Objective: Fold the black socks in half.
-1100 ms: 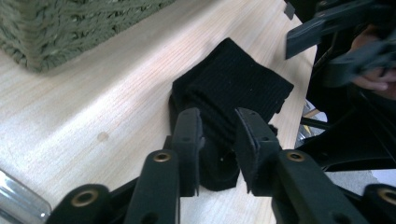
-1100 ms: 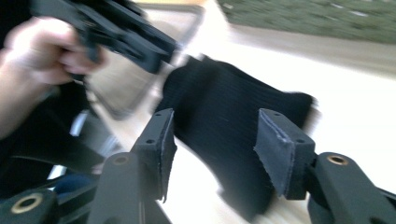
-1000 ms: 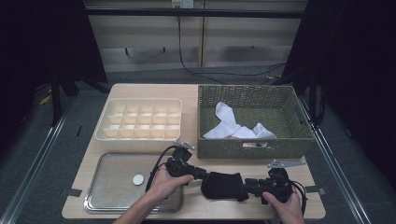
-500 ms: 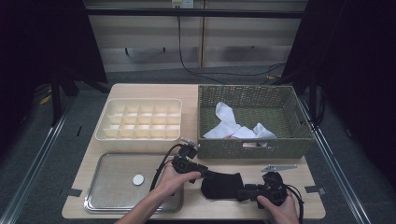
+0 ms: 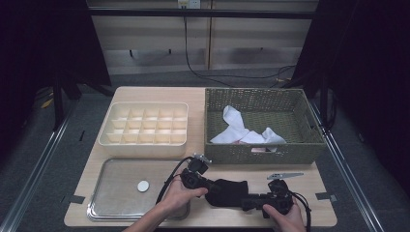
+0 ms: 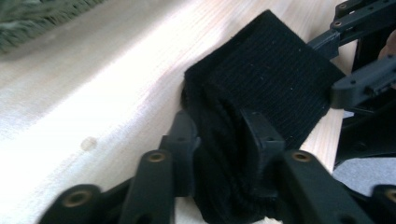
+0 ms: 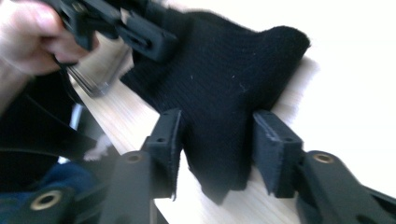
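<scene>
While both my grippers meet at the lower centre of the high view, the black sock (image 5: 227, 192) lies between them. My left gripper (image 6: 219, 140) has just been closing and clamps one end. My right gripper (image 7: 217, 140), also closing, pinches the other end.

Black cloth (image 7: 219, 88) near end cut off by bottom edge; hand (image 7: 28, 37) blurred

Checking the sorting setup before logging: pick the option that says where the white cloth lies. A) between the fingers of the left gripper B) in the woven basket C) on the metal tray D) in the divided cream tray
B: the white cloth lies crumpled inside the woven basket, at the table's far right.
</scene>
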A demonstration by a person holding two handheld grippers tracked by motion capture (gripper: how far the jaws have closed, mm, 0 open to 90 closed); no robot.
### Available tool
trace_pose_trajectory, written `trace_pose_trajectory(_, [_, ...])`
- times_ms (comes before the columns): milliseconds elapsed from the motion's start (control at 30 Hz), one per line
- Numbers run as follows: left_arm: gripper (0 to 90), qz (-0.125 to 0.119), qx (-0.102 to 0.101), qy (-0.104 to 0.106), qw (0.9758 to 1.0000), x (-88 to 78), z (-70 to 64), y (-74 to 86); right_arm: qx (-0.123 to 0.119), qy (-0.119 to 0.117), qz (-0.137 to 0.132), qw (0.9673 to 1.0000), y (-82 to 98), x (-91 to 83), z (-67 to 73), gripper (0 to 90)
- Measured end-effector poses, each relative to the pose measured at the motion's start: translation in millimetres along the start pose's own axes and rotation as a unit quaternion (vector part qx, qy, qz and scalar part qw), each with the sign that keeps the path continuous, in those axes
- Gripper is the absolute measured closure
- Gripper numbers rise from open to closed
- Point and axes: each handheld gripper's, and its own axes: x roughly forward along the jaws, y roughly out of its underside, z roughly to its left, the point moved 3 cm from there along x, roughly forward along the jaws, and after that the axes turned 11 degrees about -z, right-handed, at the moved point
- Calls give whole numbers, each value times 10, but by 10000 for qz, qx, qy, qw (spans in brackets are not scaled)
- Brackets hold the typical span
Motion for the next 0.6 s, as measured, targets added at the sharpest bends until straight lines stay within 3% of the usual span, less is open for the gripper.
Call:
trace_pose_trajectory(33, [711,89,122,33,9999,-10,2,-1,-6,32,-14,10000,-7,6,-4,595])
trace_pose_trajectory(67, [718,-28,20,12,10000,3,-18,1,2,105,-23,9999,-13,10,-11,642])
trace_pose_trajectory(100, [720,90,109,57,9999,-15,6,1,30,121,-34,9999,-19,11,-22,674])
trace_pose_trajectory(133, [719,-2,-27,77,10000,-3,-6,1,28,188,-75,9998,-30,6,-37,724])
trace_pose_trajectory(200, [713,52,43,177,9998,-7,-5,1,82,241,-175,9995,-55,-17,-63,760])
trace_pose_trajectory(233, [709,-3,-89,217,9997,4,-27,3,99,279,-231,9993,-72,-37,-84,774])
trace_pose_trajectory(333, [690,83,-5,367,9993,12,-70,7,138,400,-337,9985,-112,-80,-126,789])
trace_pose_trajectory(400, [663,24,-94,447,9990,13,-116,-1,88,470,-389,9981,-141,-115,-148,792])
trace_pose_trajectory(500, [664,-29,-179,358,9992,-41,-106,-29,-5,615,-500,9969,-179,-178,-170,795])
trace_pose_trajectory(533, [669,-12,-135,433,9990,-55,-91,-33,11,605,-541,9967,-185,-198,-172,795])
trace_pose_trajectory(600, [670,29,-162,389,9991,-43,-81,-22,-34,563,-529,9970,-179,-207,-155,797])
